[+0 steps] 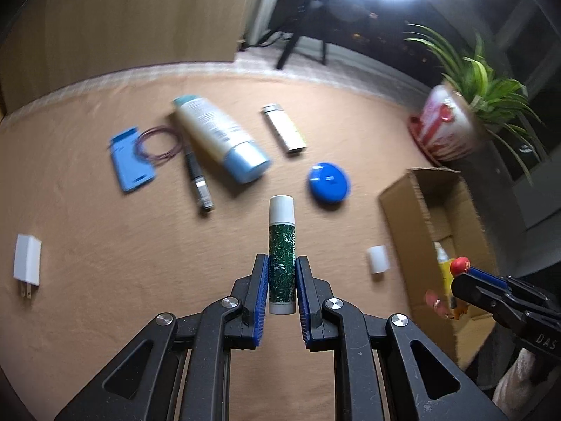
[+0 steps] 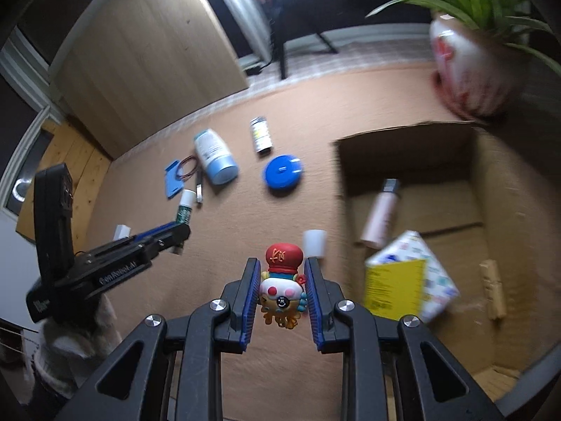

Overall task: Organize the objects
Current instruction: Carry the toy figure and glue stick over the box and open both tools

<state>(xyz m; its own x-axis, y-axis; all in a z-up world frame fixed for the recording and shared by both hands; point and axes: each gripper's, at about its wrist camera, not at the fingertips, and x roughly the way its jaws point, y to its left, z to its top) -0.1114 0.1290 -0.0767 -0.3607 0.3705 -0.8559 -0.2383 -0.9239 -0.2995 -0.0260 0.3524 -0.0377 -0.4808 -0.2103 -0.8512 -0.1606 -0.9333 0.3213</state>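
My left gripper [image 1: 282,263] is shut on a green-and-white glue stick [image 1: 281,245], held upright above the tan table; it also shows in the right wrist view [image 2: 184,210]. My right gripper [image 2: 283,266] is shut on a small toy figure with a red hat [image 2: 282,280], held above the table just left of the open cardboard box [image 2: 491,193]. The toy also shows in the left wrist view [image 1: 459,266] over the box [image 1: 403,203]. The box holds a pink tube [image 2: 380,214] and a yellow-and-white carton [image 2: 410,280].
On the table lie a lotion bottle [image 1: 221,137], a blue phone case [image 1: 131,154], a coiled cord [image 1: 157,142], a pen [image 1: 198,182], a lighter [image 1: 284,128], a blue round case [image 1: 329,182], a white charger [image 1: 27,259] and a white cap [image 1: 378,259]. A potted plant [image 1: 452,122] stands behind the box.
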